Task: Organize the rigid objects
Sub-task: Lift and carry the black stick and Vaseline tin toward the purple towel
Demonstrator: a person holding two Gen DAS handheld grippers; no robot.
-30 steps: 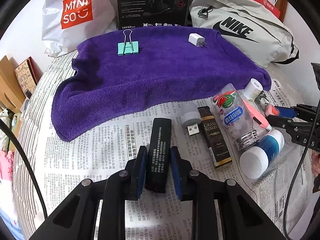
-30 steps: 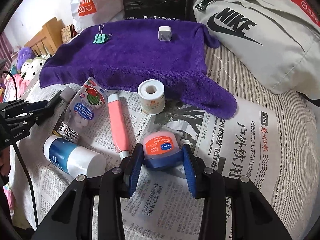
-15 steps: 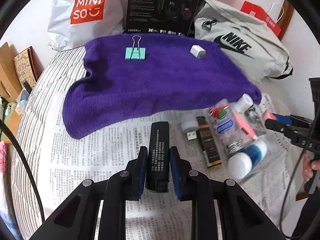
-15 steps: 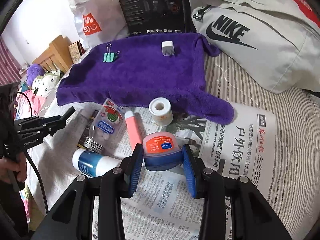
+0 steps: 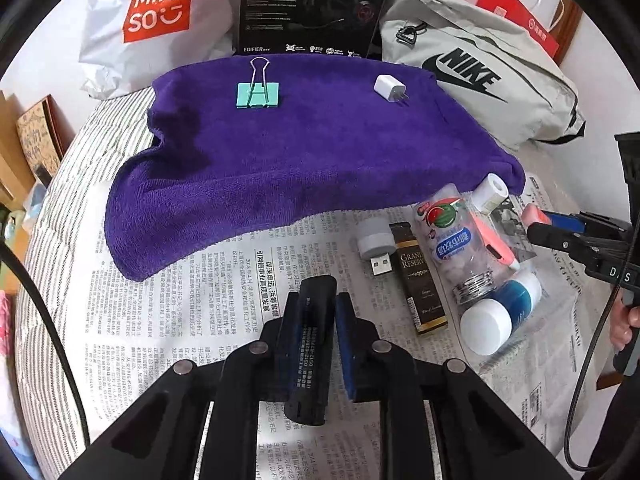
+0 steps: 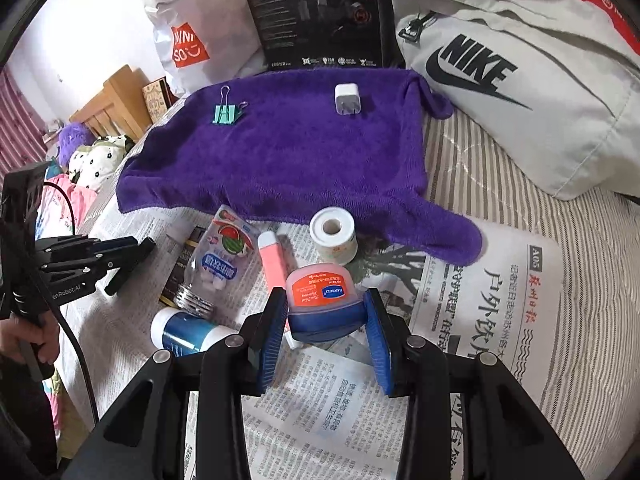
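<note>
My left gripper [image 5: 314, 332] angles steeply downward, its blue pads clamped on a slim black bar [image 5: 310, 344] running lengthwise between my fingers. My right gripper [image 6: 326, 332] also tilts down, its pads pressed against both sides of a small blue jar [image 6: 322, 304].

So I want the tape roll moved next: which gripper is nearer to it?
Right. The right gripper, holding the blue jar, sits just before the tape roll; the left gripper is across the bottles.

1 purple towel [image 5: 304, 160], 1 binder clip [image 5: 258, 94], 1 charger plug [image 5: 389, 88], 1 tape roll [image 6: 333, 238], 2 bottles [image 5: 452, 240] [image 5: 500, 312], 2 bags [image 5: 156, 20] [image 5: 480, 72]
</note>
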